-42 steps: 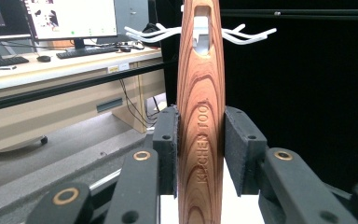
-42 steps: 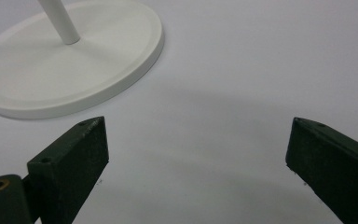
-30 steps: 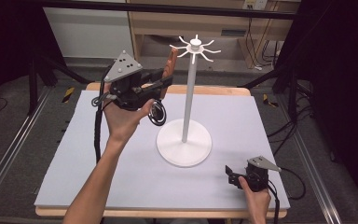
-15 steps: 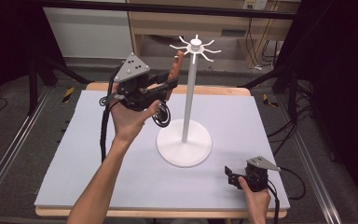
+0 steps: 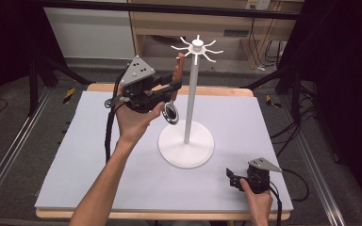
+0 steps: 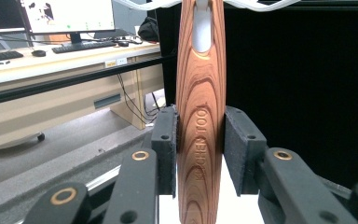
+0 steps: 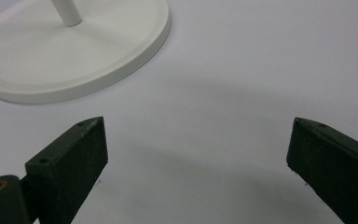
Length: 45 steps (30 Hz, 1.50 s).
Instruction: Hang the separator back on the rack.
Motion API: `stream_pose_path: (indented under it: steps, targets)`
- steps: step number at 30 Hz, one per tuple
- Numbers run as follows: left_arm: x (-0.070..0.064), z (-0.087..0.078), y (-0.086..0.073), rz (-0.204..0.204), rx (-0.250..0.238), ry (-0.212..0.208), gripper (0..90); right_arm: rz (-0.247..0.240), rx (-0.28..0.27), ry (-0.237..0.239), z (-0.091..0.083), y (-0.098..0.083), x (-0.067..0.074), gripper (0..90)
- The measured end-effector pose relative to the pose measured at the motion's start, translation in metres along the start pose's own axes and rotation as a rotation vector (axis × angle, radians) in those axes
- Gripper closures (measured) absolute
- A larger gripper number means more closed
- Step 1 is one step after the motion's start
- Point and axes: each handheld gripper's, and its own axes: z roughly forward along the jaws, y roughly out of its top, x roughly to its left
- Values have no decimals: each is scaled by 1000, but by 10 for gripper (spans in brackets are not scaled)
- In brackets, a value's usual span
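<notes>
Setting: behind the pale grey table (image 5: 99, 155) we see a wooden bench and dark curtains; a desk with a monitor shows in the left gripper view.
Left gripper (image 5: 172, 87): raised beside the stand's top, its jaws flanking a wooden handle (image 6: 200, 121); the near pad touches the wood, the other seems to have a sliver of gap, so we cannot tell whether it pinches or has just let go.
Utensil: the handle stands upright, its hanging slot already over a white hook (image 6: 201, 32) of the stand (image 5: 187, 141) (a round metal strainer end (image 5: 171, 113) dangles below the hand).
Right gripper (image 5: 233, 179): low at the table's near right corner, jaws spread wide over bare surface, holding nothing.
Progress: we judge the hanging nearly done; releasing and backing away remain.
</notes>
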Motion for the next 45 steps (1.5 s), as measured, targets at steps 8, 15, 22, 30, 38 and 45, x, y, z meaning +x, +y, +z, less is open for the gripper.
stream_pose_path:
  steps: [8,15,22,30,38,45]
  targets:
    - [0,3,-1,18,-3,11,667,-3,11,0,1,-1,0,56]
    - [0,3,-1,23,-4,13,664,-2,24,11,2,-1,1,56]
    - [1,2,-1,23,-3,16,644,-5,27,16,3,-1,1,56]
    - [2,-7,-4,29,0,17,576,-2,34,20,2,-1,1,56]
    - [9,-22,-25,32,51,31,508,-2,40,12,3,-1,1,56]
    - [16,-37,-52,40,56,48,468,-1,40,11,3,-2,2,55]
